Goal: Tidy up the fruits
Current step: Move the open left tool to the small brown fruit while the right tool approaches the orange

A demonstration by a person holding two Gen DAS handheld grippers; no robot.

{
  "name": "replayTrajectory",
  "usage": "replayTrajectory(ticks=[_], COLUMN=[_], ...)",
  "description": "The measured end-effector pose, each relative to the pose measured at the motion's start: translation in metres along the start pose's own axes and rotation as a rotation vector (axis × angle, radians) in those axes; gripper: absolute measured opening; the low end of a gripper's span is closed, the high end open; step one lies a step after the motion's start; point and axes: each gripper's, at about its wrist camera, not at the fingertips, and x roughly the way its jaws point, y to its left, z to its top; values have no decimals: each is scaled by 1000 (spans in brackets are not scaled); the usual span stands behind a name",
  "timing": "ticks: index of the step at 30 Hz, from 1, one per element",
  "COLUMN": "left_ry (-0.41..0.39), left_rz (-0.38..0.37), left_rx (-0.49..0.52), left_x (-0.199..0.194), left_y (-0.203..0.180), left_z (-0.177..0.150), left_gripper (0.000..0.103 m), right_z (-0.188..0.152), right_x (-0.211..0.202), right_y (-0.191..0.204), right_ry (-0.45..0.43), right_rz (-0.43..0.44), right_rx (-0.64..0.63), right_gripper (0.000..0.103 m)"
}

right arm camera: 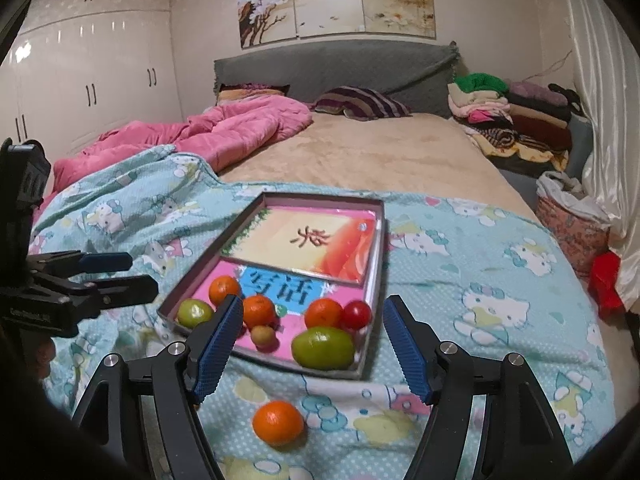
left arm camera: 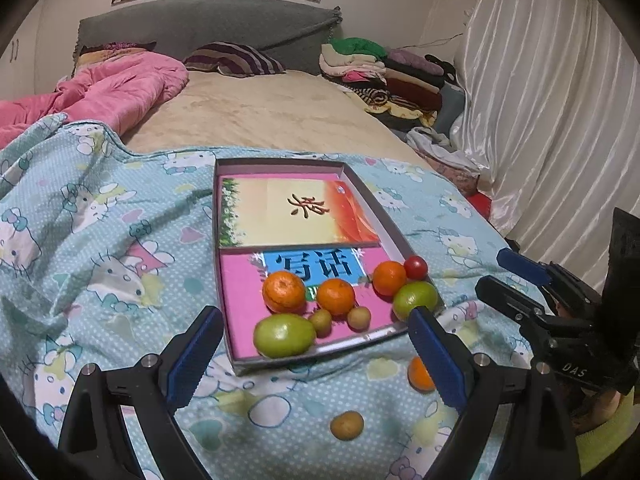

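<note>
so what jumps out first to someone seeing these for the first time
A shallow box lying on the Hello Kitty blanket, with oranges, green fruits and a red tomato bunched at its near end. Next, one orange alone on the blanket in front of the box, between the open right tongs. The left tongs, also open, frame a small brown fruit outside the box.

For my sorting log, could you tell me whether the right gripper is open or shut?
Open: the right gripper has its blue fingers spread wide, empty, above an orange.
</note>
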Motion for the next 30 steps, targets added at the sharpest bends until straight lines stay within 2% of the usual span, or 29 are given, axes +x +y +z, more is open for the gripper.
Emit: replayTrajectory(ticks=[12,21,30], left_ry=[32,57,74], left_rz=[36,37,33], left_rx=[52,45,47], left_x=[4,4,6], left_y=[-17,-14,-14], left_z=[-30,-45,-55], left_gripper=[94,94,94], right_z=[-22,-31,-45], right_x=[-6,-10,-3], right_y=[2,3,8], right_ry=[25,31,78], right_rz=[-1,3,-12], right_rx=[-16,-15,-29], right_gripper=[74,74,74])
